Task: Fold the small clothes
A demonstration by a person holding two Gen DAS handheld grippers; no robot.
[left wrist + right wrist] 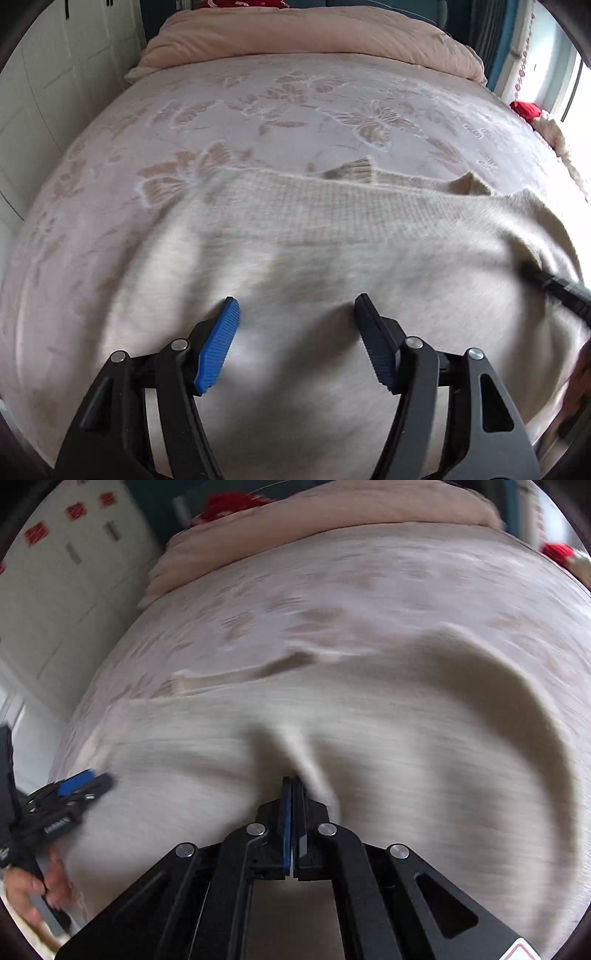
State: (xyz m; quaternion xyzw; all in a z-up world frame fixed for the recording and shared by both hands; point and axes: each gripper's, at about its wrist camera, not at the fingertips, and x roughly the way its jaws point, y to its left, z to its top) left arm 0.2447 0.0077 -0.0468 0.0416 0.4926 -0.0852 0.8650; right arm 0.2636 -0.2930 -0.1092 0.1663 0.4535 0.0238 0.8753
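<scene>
Cream knit garment (332,236) is lying spread on the floral bedspread (258,103), long axis running side to side across both views, directly ahead of and under both grippers. Right gripper (293,781) is sitting clamped on a pinched ridge of the fabric at its near edge. Left gripper (295,308) is hovering with jaws apart over the cloth, nothing pressed between pads. Right wrist view is showing the pinch and the left gripper's hand (29,890); left view is only catching the ribbed cuff (351,171) at the far edge.
</scene>
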